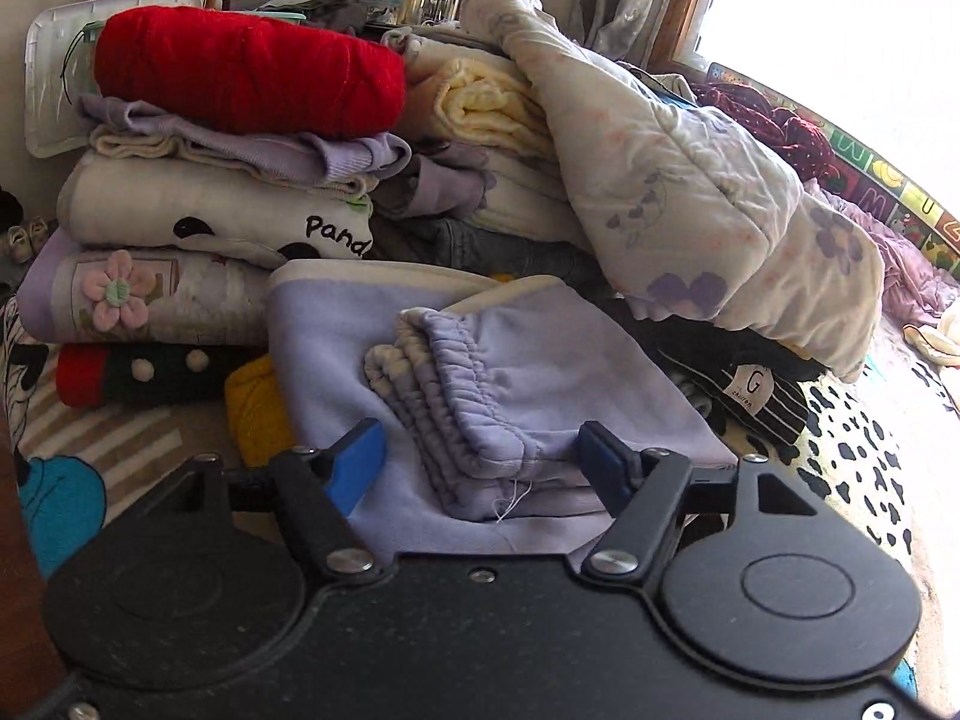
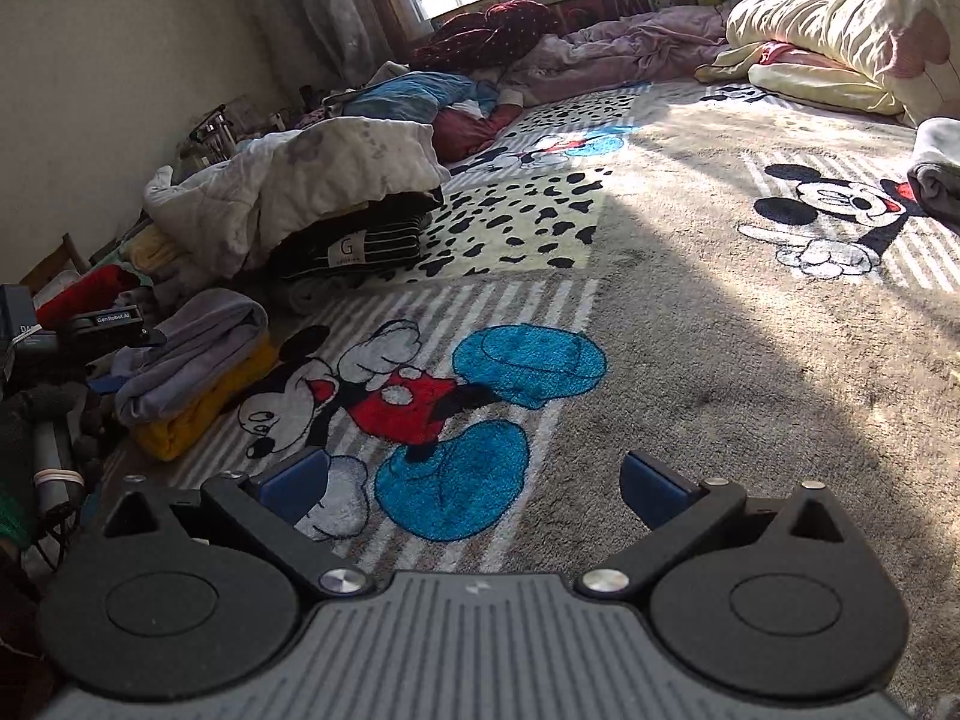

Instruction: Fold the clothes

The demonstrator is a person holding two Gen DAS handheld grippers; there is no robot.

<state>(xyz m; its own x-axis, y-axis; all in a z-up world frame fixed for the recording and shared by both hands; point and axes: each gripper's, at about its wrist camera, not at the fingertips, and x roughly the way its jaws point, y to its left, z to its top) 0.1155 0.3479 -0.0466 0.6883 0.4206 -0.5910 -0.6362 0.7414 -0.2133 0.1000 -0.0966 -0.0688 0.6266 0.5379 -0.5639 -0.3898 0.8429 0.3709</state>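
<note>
A folded lilac garment point(image 1: 480, 372) with ribbed cuffs on top lies on a yellow folded piece point(image 1: 258, 408). My left gripper point(image 1: 480, 462) is open, its blue fingers point(image 1: 357, 462) on either side of the garment's near edge, not closed on it. The same lilac-on-yellow stack point(image 2: 192, 354) shows at the left of the right wrist view, with the left gripper's body point(image 2: 108, 324) beside it. My right gripper point(image 2: 474, 486) is open and empty above the Mickey Mouse blanket point(image 2: 690, 360).
Behind the garment stands a pile of folded clothes: a red knit point(image 1: 252, 78), a panda top point(image 1: 210, 216), a flower piece point(image 1: 138, 294). A floral quilt point(image 1: 678, 180) droops over striped dark clothes point(image 1: 756, 396). Loose clothes point(image 2: 600, 48) and a cream quilt point(image 2: 840, 18) lie far off.
</note>
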